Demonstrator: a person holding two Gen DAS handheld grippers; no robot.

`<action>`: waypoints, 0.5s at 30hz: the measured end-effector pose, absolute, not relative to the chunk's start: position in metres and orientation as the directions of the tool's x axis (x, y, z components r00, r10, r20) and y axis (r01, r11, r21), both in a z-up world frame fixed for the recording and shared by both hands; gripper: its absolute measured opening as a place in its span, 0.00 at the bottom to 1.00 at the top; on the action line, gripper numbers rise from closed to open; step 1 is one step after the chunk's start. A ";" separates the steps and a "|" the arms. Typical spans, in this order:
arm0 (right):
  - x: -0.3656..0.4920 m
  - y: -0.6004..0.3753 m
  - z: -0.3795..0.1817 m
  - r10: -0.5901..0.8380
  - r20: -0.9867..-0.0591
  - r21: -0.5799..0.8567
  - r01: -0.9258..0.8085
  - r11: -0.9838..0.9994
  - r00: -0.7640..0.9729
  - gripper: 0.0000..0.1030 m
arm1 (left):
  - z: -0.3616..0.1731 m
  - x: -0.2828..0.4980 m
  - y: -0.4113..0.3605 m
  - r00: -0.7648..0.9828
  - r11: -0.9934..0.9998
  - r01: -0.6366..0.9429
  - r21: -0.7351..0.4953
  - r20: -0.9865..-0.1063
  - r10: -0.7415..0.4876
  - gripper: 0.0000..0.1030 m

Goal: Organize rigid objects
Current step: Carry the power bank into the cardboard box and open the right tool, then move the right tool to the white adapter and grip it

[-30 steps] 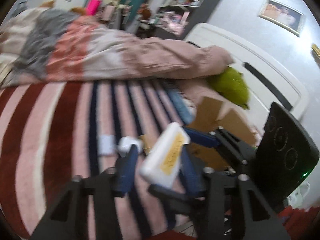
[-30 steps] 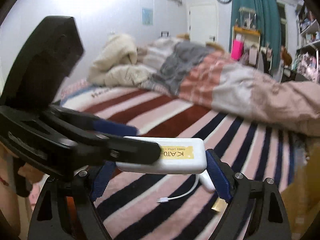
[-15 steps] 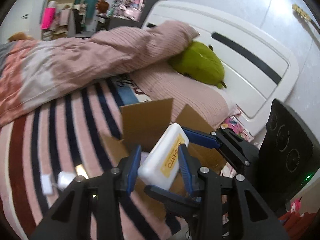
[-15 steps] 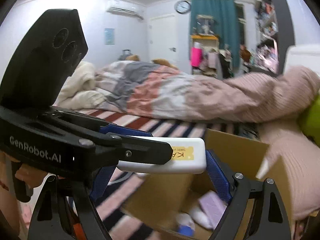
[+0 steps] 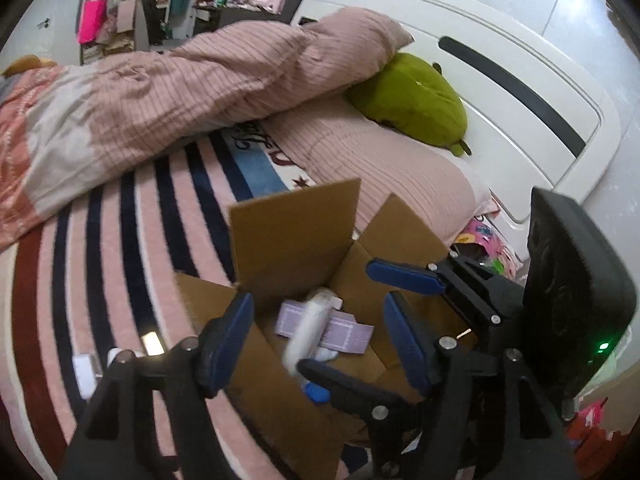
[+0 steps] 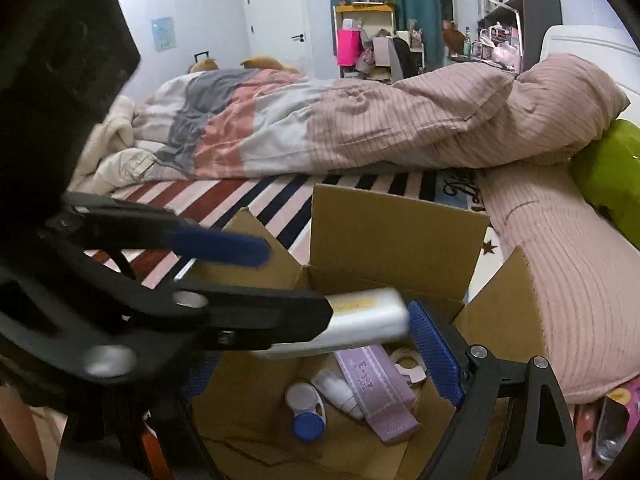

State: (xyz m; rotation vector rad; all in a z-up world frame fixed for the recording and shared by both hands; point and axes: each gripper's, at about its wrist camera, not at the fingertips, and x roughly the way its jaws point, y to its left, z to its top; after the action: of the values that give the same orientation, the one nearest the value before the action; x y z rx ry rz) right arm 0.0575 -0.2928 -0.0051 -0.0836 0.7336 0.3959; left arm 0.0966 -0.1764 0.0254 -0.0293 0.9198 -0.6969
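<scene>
An open cardboard box (image 5: 296, 236) (image 6: 396, 228) stands on the striped bed. The white bar with a yellow label (image 5: 310, 330) (image 6: 360, 322) is blurred in the air over the box opening, free of both grippers. My left gripper (image 5: 316, 340) is open, its blue pads (image 5: 226, 336) wide apart above the box. My right gripper (image 6: 320, 354) is open and empty beside it. In the box lie a purple packet (image 6: 376, 392), a white bottle (image 6: 338, 394) and a white-and-blue case (image 6: 308, 410).
A pink duvet (image 5: 168, 92) and a green plush (image 5: 412, 98) lie behind the box, by the white headboard (image 5: 500, 80). Small white and gold items (image 5: 116, 360) lie on the sheet left of the box.
Both grippers have opened and let go of the white bar, which is dropping toward the box. Both views have moved closer over the box.
</scene>
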 end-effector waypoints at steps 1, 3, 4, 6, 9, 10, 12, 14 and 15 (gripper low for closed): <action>0.055 -0.290 -0.005 0.320 -0.668 0.059 -0.381 0.923 0.672 0.84 | 0.028 0.095 -0.172 0.419 0.789 0.533 -0.304 -0.716 -0.559 0.65; 0.052 -0.287 -0.004 0.318 -0.664 0.052 -0.383 0.922 0.677 0.84 | 0.035 0.086 -0.156 0.459 0.810 0.512 -0.287 -0.706 -0.540 0.66; 0.049 -0.285 -0.001 0.324 -0.656 0.054 -0.385 0.921 0.682 0.84 | 0.037 0.084 -0.152 0.473 0.818 0.503 -0.280 -0.703 -0.531 0.66; 0.043 -0.279 0.006 0.352 -0.631 0.071 -0.400 0.914 0.692 0.84 | 0.043 0.075 -0.134 0.517 0.841 0.474 -0.262 -0.690 -0.506 0.66; 0.030 -0.261 0.020 0.418 -0.581 0.096 -0.451 0.887 0.699 0.84 | 0.052 0.061 -0.101 0.579 0.871 0.425 -0.246 -0.666 -0.471 0.67; 0.025 -0.253 0.024 0.439 -0.563 0.096 -0.472 0.876 0.700 0.84 | 0.053 0.056 -0.088 0.600 0.882 0.405 -0.241 -0.658 -0.455 0.69; 0.017 -0.234 0.031 0.481 -0.537 0.095 -0.517 0.851 0.693 0.84 | 0.054 0.046 -0.060 0.638 0.903 0.360 -0.234 -0.645 -0.422 0.70; 0.011 -0.215 0.034 0.513 -0.522 0.091 -0.553 0.828 0.681 0.84 | 0.051 0.036 -0.029 0.671 0.924 0.305 -0.228 -0.637 -0.379 0.70; 0.008 -0.200 0.033 0.534 -0.519 0.089 -0.579 0.810 0.668 0.84 | 0.047 0.032 -0.014 0.684 0.934 0.276 -0.225 -0.637 -0.356 0.70</action>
State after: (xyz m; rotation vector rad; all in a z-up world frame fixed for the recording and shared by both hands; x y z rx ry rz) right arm 0.0081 -0.1999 0.0334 -0.0864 0.5574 0.6285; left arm 0.0325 -0.0135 0.0475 -0.1143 0.7374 -0.3548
